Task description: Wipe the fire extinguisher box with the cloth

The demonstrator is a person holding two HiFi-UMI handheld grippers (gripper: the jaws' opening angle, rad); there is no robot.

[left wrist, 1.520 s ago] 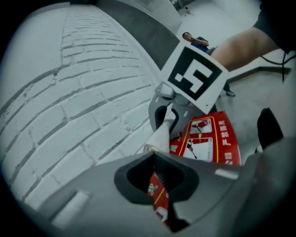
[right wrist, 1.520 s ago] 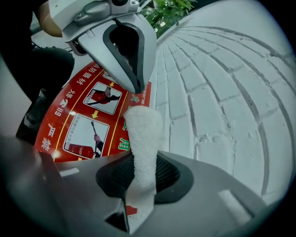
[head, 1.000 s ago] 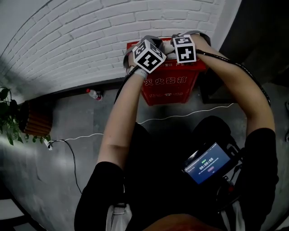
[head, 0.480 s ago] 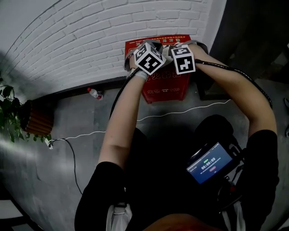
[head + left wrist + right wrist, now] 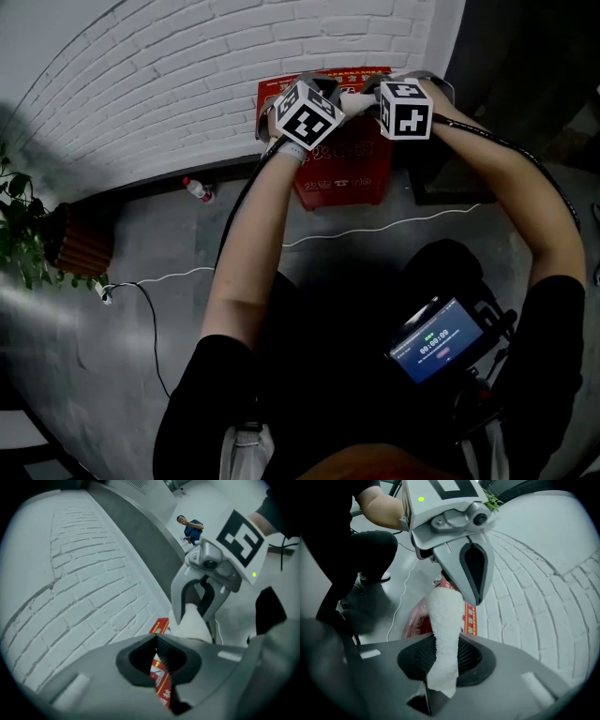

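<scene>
The red fire extinguisher box (image 5: 342, 173) stands on the floor against the white brick wall (image 5: 187, 75). Both grippers hover over its top, with the marker cubes side by side: left cube (image 5: 307, 114), right cube (image 5: 405, 108). My right gripper (image 5: 440, 660) is shut on a white cloth (image 5: 443, 620), which stretches forward to the tip of the left gripper (image 5: 474, 573). My left gripper (image 5: 157, 639) has its jaw tips together, and only the red box (image 5: 161, 686) shows in the gap beneath. The cloth (image 5: 192, 623) hangs from the right gripper (image 5: 201, 597) just ahead.
A plastic bottle (image 5: 197, 192) lies on the grey floor left of the box, and a potted plant (image 5: 23, 244) is farther left. A white cable (image 5: 375, 230) runs across the floor. A dark opening (image 5: 525, 56) borders the box's right. A person (image 5: 190, 527) stands far off.
The right gripper has drifted to the right, so a small gap has opened between the two cubes. The left gripper has held its place over the box.
</scene>
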